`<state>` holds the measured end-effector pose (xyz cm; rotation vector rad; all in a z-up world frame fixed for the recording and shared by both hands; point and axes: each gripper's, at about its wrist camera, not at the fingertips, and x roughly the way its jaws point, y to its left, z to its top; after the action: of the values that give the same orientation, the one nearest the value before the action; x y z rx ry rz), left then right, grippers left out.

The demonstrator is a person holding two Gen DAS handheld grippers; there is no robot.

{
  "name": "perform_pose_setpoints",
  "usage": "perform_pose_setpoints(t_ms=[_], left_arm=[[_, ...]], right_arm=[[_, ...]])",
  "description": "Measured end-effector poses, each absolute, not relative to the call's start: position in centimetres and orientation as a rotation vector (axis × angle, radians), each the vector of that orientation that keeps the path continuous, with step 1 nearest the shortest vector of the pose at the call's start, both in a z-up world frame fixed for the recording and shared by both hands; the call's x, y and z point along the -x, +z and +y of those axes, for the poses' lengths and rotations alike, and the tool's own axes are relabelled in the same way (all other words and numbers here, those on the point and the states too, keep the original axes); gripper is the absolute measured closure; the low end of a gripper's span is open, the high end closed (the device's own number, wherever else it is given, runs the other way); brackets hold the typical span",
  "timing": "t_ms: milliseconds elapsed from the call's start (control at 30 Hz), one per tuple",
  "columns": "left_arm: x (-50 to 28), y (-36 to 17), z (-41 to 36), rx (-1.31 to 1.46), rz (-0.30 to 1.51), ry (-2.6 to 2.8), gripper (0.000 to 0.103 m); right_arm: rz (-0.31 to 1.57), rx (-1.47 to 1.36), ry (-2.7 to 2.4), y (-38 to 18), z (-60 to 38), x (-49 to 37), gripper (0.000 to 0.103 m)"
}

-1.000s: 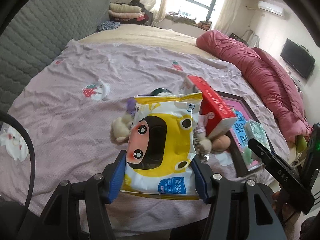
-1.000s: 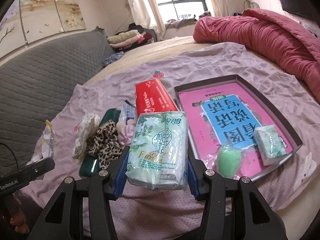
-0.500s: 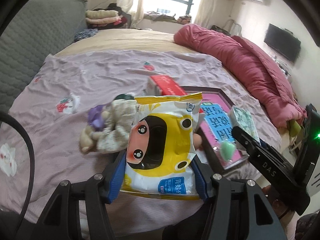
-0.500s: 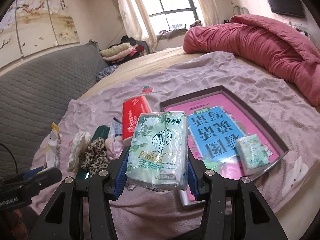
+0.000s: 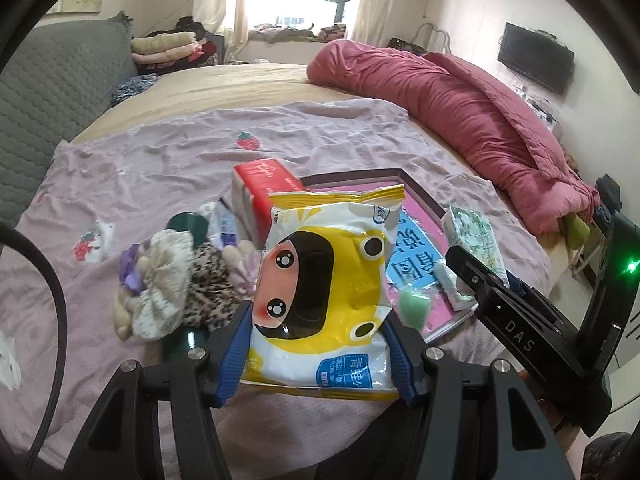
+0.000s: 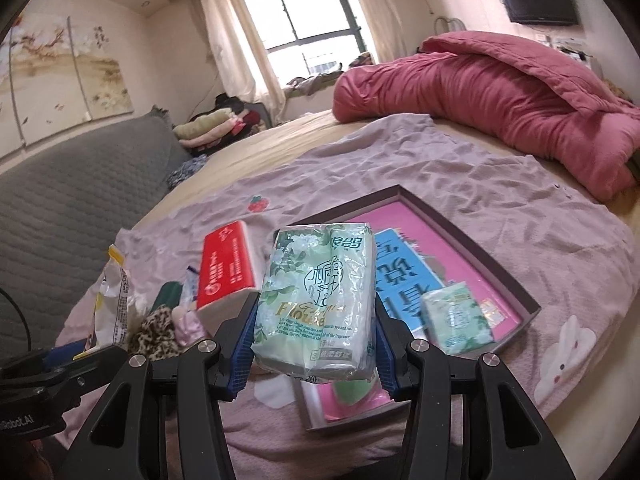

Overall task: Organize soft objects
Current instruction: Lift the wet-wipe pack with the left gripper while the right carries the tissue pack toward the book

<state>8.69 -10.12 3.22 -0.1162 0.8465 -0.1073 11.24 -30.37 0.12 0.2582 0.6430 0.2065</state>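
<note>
L gripper: clenched on yellow/white wipes pack, cartoon frog face toward cam, blue pads pressing both side edges. Pack held upright, off the bedsheet.

R gripper: clenched on green tissue pack, floral print, also upright, lifted clear of the sheet. Blue pads flat against its sides.

Beyond/behind R gripper's load, slightly to its right: dark-rimmed tray w/ pink + blue printed bottom. In tray, right of R fingers: small green tissue packet, lying flat. Green rounded sponge-like item in tray's near corner, right under the held pack, mostly hidden.

Left of R gripper, just beyond: red tissue box, on the sheet beside tray's left edge, touching or not – can't tell. Further left, nearer: leopard scrunchie, pink scrunchie beside it, dark green object partly under them.

L cam view: same pile sits left of L gripper – cream floral scrunchie, purple scrunchie at its far-left side, leopard one to right of cream. Tray is right of and beyond L load; R gripper w/ green pack visible far right, over tray's right side.

Pink duvet bunched well beyond + right of both grippers.
</note>
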Motion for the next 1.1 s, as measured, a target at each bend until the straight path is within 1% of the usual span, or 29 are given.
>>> perform_pose_setpoints(t_ms=[667,1100], left_arm=[[-10.8,1.5,-15.4,0.054,0.886,-0.204,0.043],[-12.9,-0.4,-22.0,-0.02,0.92,-0.316,0.043]], right_arm=[[0.61,-0.377,0.044,-0.6,-37.2,-12.2,0.051],[0.606,-0.453,-0.063,-1.9,-41.5,-12.7,0.051]])
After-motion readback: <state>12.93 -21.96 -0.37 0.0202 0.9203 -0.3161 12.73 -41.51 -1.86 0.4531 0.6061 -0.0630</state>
